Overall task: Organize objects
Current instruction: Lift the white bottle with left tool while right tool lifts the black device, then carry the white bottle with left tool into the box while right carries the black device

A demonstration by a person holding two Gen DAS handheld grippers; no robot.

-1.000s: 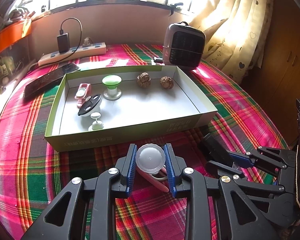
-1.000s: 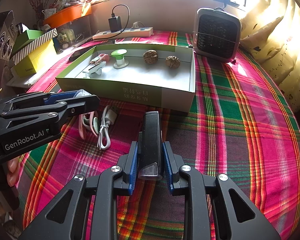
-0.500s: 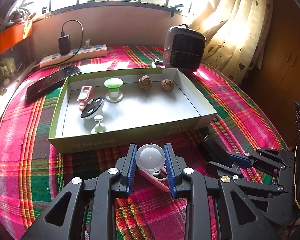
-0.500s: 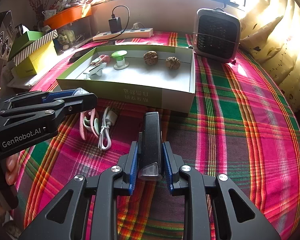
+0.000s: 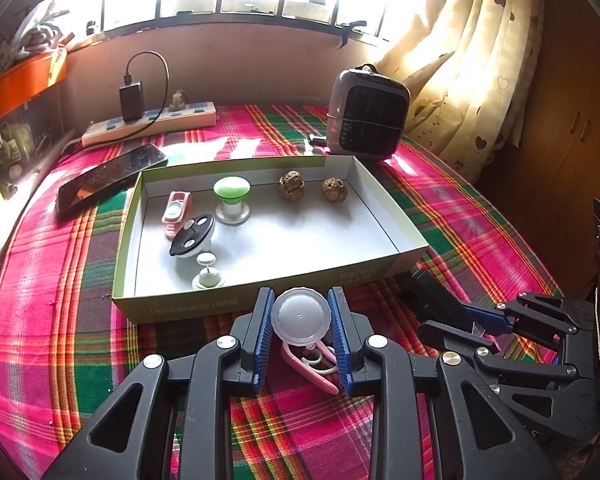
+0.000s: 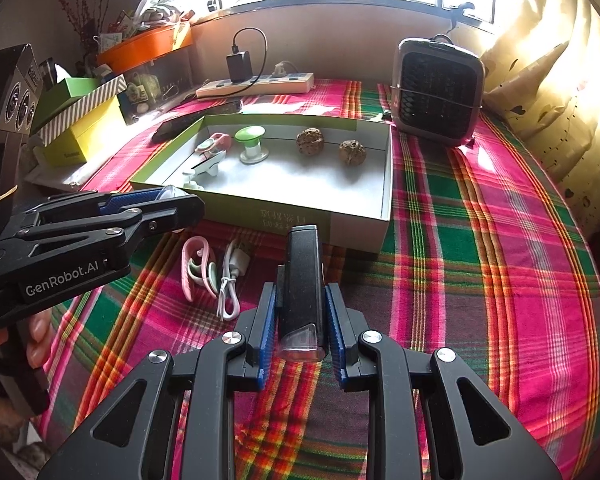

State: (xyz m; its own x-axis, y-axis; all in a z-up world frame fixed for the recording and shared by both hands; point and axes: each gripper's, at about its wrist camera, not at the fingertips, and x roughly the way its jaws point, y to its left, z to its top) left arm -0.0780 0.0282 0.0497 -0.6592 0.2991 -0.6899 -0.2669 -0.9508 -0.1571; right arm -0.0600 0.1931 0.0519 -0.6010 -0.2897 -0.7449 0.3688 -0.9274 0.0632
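Tools, two, both loaded: we held the left tool [image 5: 301, 334] clamped on a translucent white round cap [image 5: 301, 316], the right tool [image 6: 301, 326] on a black oblong device [image 6: 302, 280] pointing lengthwise toward the green-rimmed cardboard tray [image 5: 260, 290], directly ahead, near.

the left gripper [image 6: 180, 200] carries the white marking "genrobot.ai" along the side of its black body, legible in the right wrist view. the green box [image 6: 236, 210] bears pale printed characters on its near outer wall, and these appear in both views [image 5: 172, 310] but are too faint and small to read. the yellow box [image 6: 84, 136] at the left shows a small dark word on its side, also illegible.
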